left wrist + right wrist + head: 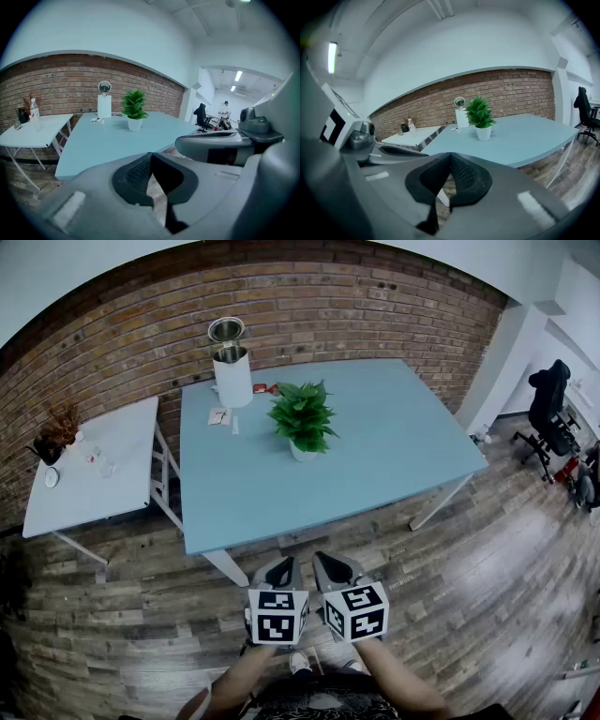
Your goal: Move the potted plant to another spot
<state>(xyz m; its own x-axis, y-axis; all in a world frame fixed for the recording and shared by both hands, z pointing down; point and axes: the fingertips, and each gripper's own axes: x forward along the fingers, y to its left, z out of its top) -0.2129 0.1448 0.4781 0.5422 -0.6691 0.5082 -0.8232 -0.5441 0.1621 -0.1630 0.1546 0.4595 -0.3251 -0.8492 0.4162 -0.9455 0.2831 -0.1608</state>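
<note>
Spanning the middle: large pale-blue rectangular table (394, 465). Toward its eleven o'clock, tall white cylindrical canister (232, 376); at the canister's four o'clock, leafy green potted plant (302, 418) in white pot. At six o'clock, off the table, left gripper (280, 570) and right gripper (332, 568), both clenched empty.

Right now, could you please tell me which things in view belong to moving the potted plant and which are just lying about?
Job: potted plant; blue table it stands on; left tool and right tool, both shut, empty.
Lying about: white canister; small card; white side table; office chair.
</note>
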